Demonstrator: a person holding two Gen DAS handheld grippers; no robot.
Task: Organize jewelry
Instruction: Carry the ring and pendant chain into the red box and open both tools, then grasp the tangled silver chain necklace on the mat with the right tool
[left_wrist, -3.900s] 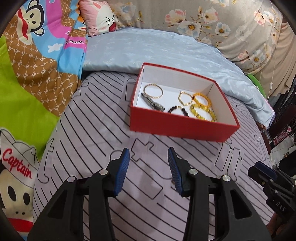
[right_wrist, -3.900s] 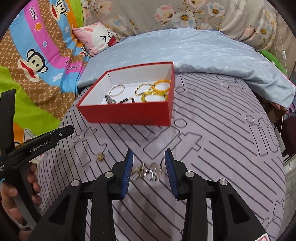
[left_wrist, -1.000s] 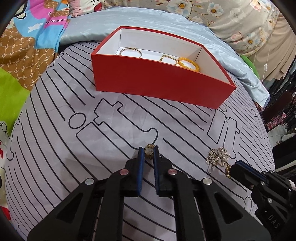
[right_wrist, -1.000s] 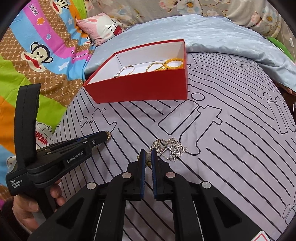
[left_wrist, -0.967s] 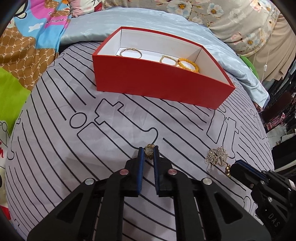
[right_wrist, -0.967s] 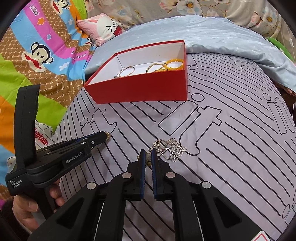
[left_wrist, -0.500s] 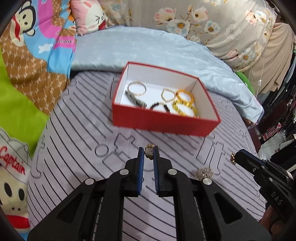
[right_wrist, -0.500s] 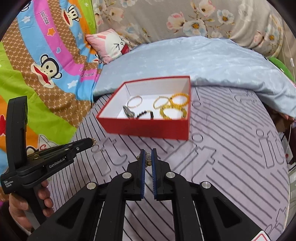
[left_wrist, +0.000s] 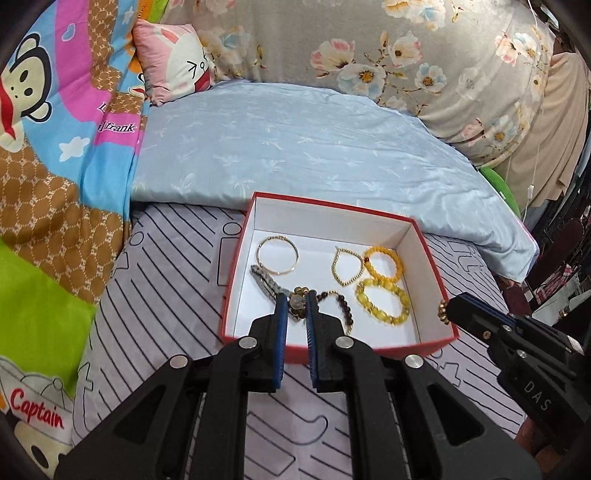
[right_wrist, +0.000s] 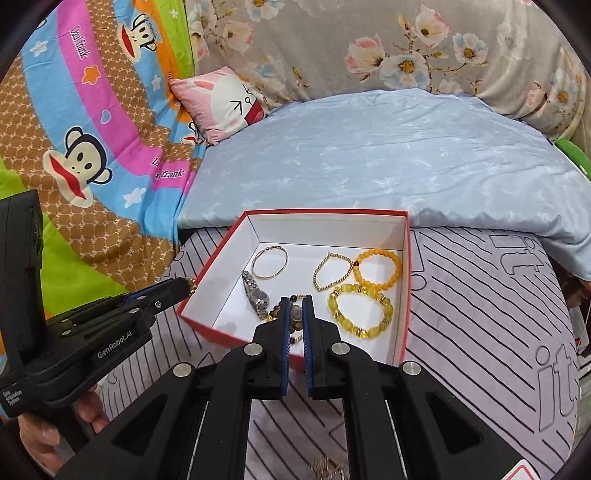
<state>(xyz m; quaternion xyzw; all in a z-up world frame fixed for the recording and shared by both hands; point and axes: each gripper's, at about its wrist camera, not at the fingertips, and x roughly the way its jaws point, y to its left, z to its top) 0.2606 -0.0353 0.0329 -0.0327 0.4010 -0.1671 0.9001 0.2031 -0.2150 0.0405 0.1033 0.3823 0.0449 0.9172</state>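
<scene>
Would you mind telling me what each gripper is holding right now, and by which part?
Each gripper pinches a small gold-coloured jewellery piece with a pale bead at its fingertips: the left gripper one, the right gripper another. Which part is clamped cannot be told.

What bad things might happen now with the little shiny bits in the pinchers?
1. Each piece is tiny: the left gripper and right gripper pinch only small earrings, which could slip onto the striped sheet.
2. Dropped in the red box, one might tangle with the dark bead bracelet.
</scene>
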